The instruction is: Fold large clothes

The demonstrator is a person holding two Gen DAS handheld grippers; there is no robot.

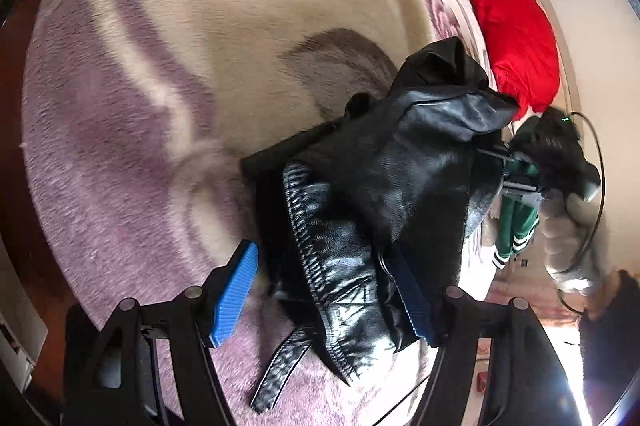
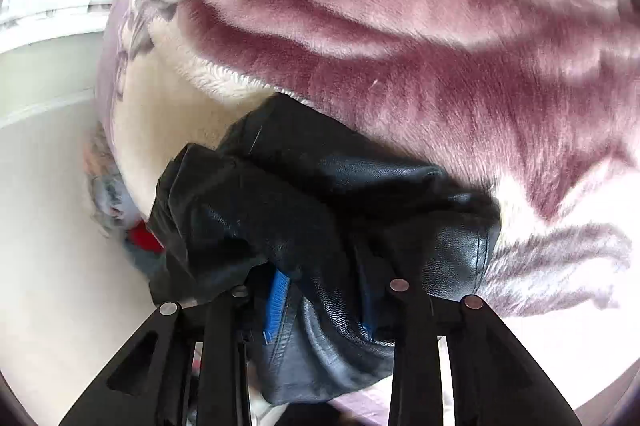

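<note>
Black leather jacket (image 1: pixel 384 178) bunched on plush bed blanket (image 1: pixel 168 74). Right gripper (image 2: pixel 320 302) fingers clamped on fold, anchoring it. Left gripper (image 1: pixel 332 290) fingers apart around hem, likely about to regrasp.

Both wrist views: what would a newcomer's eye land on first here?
A crumpled black leather jacket lies on the plush purple-and-cream blanket, filling the middle of both views. In the right wrist view the right gripper has leather bunched between its fingers. A bright red garment sits at the blanket's far edge.
</note>
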